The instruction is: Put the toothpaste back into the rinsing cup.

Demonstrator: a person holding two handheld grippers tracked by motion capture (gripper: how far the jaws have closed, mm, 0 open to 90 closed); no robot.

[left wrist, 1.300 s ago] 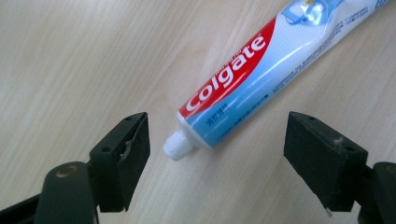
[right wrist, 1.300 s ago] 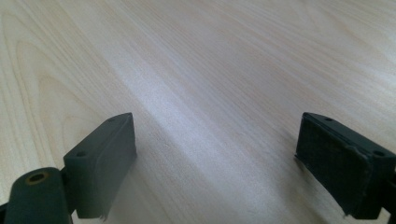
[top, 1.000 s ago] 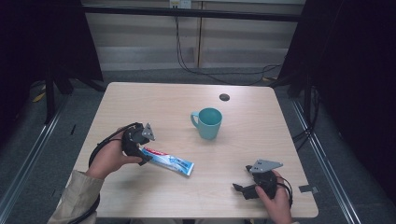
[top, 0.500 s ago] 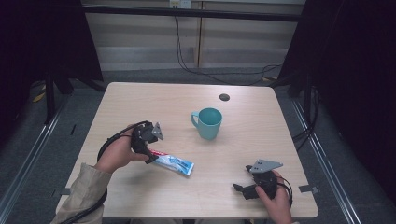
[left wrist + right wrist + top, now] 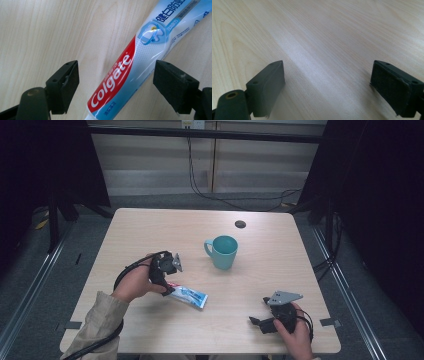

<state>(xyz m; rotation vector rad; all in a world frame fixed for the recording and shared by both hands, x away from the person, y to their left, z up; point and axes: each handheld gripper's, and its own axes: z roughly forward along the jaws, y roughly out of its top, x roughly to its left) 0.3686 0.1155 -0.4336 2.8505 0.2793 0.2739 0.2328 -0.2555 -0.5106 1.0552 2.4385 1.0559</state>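
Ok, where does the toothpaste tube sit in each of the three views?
High view: the toothpaste tube lies lower left of centre, under the left gripper, below and left of the teal mug.
Left gripper view: it runs diagonally from bottom centre to top right, between the open jaws, clear of both.
Right gripper view: the tube is not in this picture.
Shared landmark: the pale wood table.

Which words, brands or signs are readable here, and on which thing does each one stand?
"Colgate": white letters on the red band of the tube.
Chinese characters "健白防蛀": upper end of the tube; the last is cut off at the picture's edge.
Smaller print beside and below them: too small or blurred to read.
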